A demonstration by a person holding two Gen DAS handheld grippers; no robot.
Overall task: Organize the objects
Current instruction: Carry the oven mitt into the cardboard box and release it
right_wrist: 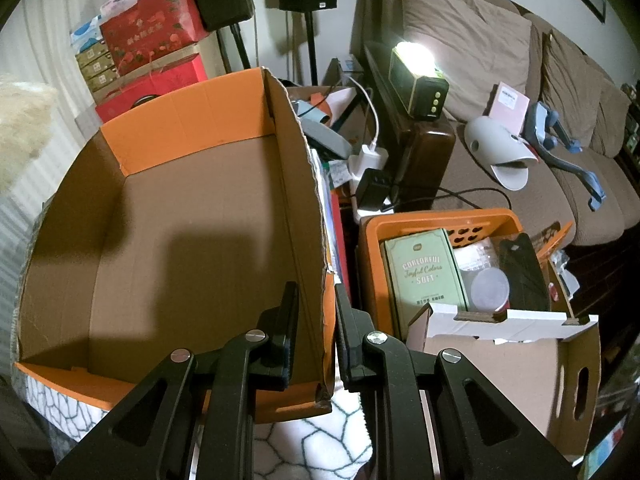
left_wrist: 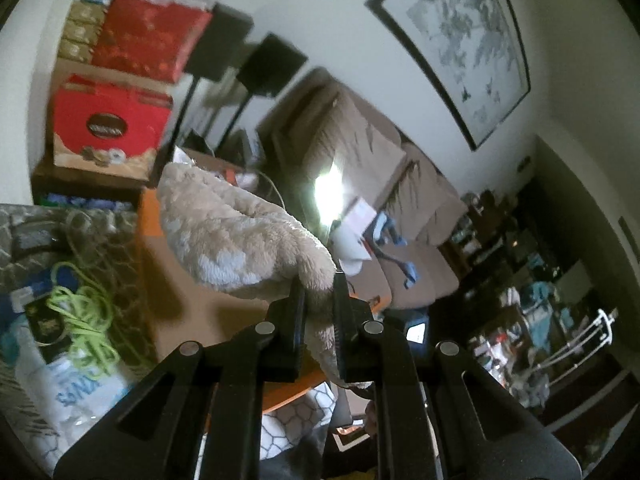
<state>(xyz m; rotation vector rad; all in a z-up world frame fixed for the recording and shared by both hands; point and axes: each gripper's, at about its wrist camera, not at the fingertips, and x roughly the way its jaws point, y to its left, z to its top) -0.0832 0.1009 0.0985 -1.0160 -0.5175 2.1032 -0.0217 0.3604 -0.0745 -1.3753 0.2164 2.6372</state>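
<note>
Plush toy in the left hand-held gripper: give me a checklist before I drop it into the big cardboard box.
1. Left hand-held gripper shut on the plush toy: ok.
2. Grip depth: only an edge is pinched, bulk hangs free: not ok.
3. Cardboard box has room inside: ok.
4. Right hand-held gripper steadying the box wall, jaws straddling it: ok; clamped tight: cannot tell.
5. Toy over the box opening: cannot tell.

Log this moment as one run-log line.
left claw: shut on plush toy | right claw: straddling cardboard box wall | box: empty
</note>
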